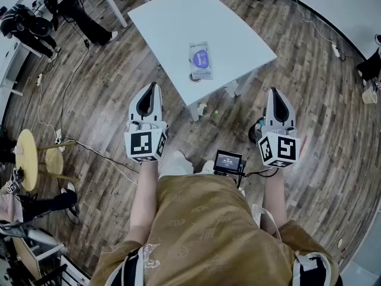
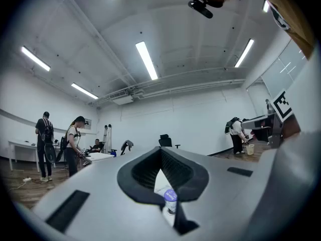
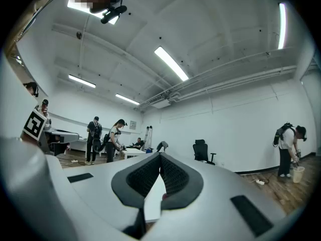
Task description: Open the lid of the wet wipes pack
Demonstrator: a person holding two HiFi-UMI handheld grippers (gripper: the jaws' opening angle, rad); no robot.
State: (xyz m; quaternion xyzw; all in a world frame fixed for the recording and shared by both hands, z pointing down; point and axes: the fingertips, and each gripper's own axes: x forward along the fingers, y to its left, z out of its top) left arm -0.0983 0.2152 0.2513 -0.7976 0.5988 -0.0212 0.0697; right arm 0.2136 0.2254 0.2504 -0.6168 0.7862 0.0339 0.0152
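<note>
Large indoor room with a wood plank floor [image 1: 107,100] and plain white walls [image 2: 200,119]. Long strip lights [image 2: 146,59] run across the white ceiling [image 2: 200,39]. A white rectangular surface [image 1: 172,16] stands mid-floor. A black office chair [image 3: 202,152] sits near the far wall, and a stepladder [image 2: 107,137] stands behind another white desk [image 2: 103,156]. Several people [image 3: 113,139] stand about. Round yellow stools [image 1: 27,151] stand at one side, with loose cables [image 1: 98,154] trailing across the floor nearby

Purple-labelled wipes pack [image 1: 200,60]; white table [image 1: 178,22].
</note>
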